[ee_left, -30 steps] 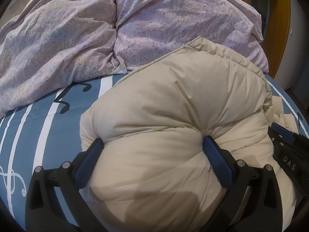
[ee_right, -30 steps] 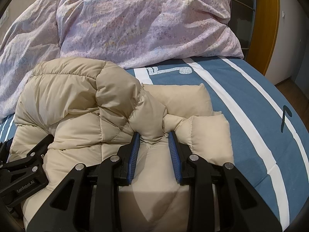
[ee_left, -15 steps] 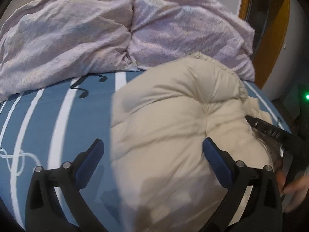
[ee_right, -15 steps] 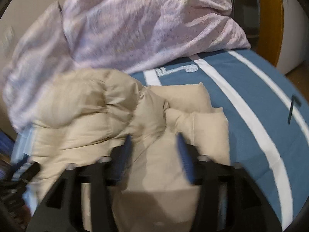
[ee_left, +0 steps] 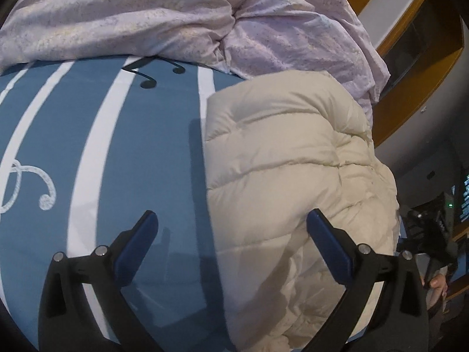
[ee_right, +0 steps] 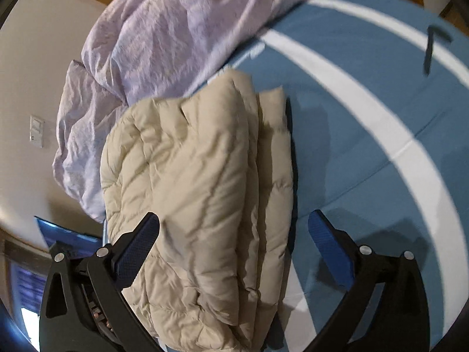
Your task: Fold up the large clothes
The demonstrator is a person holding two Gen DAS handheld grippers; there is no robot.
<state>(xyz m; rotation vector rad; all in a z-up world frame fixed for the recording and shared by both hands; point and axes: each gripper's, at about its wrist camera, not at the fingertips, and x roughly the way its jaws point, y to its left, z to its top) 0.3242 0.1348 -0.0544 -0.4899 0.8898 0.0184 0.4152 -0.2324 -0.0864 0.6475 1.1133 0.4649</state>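
Note:
A cream puffer jacket (ee_left: 287,158) lies folded in a thick bundle on the blue bed sheet (ee_left: 140,146). My left gripper (ee_left: 231,214) hovers open over the bundle's left edge, its right finger above the jacket and its left finger above bare sheet. In the right wrist view the jacket (ee_right: 190,161) shows stacked layers along its right side. My right gripper (ee_right: 233,214) is tilted over it with its jaws opening wide. The jacket's near end lies beneath and between them, and the pads do not press on it.
A crumpled lilac duvet (ee_left: 176,14) is heaped at the head of the bed, against the jacket's far end (ee_right: 176,29). White stripes and music notes mark the sheet (ee_right: 366,176). A wooden frame (ee_left: 410,44) stands at the right. A person's hand (ee_left: 436,284) shows at the right edge.
Both grippers have let go of the jacket. The right one went from pinching a fold to wide open and rolled. The left one drew away leftward, and the bundle now lies flatter.

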